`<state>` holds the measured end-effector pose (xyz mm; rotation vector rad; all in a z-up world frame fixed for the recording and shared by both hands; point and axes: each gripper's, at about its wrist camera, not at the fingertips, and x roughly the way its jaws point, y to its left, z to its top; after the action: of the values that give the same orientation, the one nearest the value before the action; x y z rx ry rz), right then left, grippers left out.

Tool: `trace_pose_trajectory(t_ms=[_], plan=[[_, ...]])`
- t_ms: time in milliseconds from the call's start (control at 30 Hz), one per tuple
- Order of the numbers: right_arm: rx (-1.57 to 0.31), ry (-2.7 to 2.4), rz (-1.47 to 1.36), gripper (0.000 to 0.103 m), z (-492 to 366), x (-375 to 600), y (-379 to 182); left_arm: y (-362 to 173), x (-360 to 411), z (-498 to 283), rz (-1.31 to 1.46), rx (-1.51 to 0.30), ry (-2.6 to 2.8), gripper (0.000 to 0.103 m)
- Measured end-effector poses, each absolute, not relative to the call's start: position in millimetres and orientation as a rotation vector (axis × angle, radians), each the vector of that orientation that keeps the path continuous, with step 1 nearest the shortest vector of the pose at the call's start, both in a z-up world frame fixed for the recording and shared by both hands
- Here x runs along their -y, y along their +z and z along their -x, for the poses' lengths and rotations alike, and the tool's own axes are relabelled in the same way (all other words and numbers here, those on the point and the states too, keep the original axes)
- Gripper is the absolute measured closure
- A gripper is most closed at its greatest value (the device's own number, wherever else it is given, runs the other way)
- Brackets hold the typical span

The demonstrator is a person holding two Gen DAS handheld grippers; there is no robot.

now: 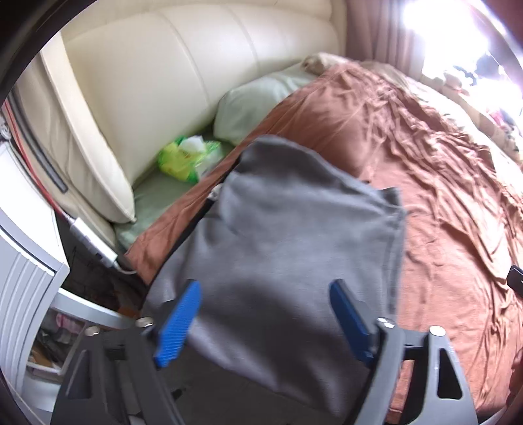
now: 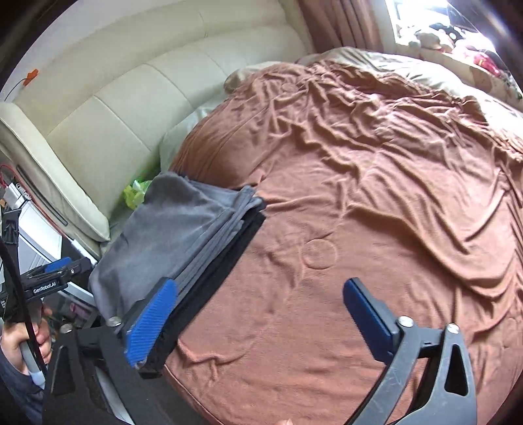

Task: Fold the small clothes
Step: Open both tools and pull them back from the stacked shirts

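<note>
A folded grey garment (image 1: 287, 235) lies on a stack at the left edge of the bed, on the brown blanket (image 1: 441, 196). My left gripper (image 1: 264, 287) hovers over it, jaws wide and open, nothing between the blue pads. In the right wrist view the grey garment (image 2: 170, 229) tops several folded layers, with dark clothes (image 2: 235, 248) at the bottom. My right gripper (image 2: 260, 284) is open over the bare blanket (image 2: 359, 196) just right of the stack; its left pad (image 2: 153, 320) is close to the stack's near corner. The left gripper's body (image 2: 55, 271) shows at the far left, held by a hand (image 2: 19, 346).
A cream padded headboard (image 1: 157, 81) stands behind the stack. A pale green pillow (image 1: 255, 104) and a green wipes pack (image 1: 186, 157) lie in the gap beside it. A white cabinet (image 1: 23, 261) is left of the bed. Curtains (image 2: 343, 23) and a bright window are at the far side.
</note>
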<state>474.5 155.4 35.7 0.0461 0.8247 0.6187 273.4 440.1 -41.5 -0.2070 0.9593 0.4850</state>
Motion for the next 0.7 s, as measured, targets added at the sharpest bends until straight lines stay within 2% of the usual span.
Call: trace_pose_trajectory(t_ms=[200, 367, 700], plan=[[-0.759, 0.569, -0.018, 0.0, -443.4, -124.7, 62.0, -27.3, -400.5, -267.1, 0.19, -0.894, 0.434, 0.011], [-0.713, 0.533, -0.019, 0.0, -417.9, -93.0, 82.7, -9.7, -367.2, -256.4, 0.177, -0.825, 0.394, 0.003], [-0.622, 0.46, -0.018, 0.0, -365.2, -34.7, 116.9, 26.7, -300.6, -230.4, 0.158, -0.725, 0.293, 0.001]])
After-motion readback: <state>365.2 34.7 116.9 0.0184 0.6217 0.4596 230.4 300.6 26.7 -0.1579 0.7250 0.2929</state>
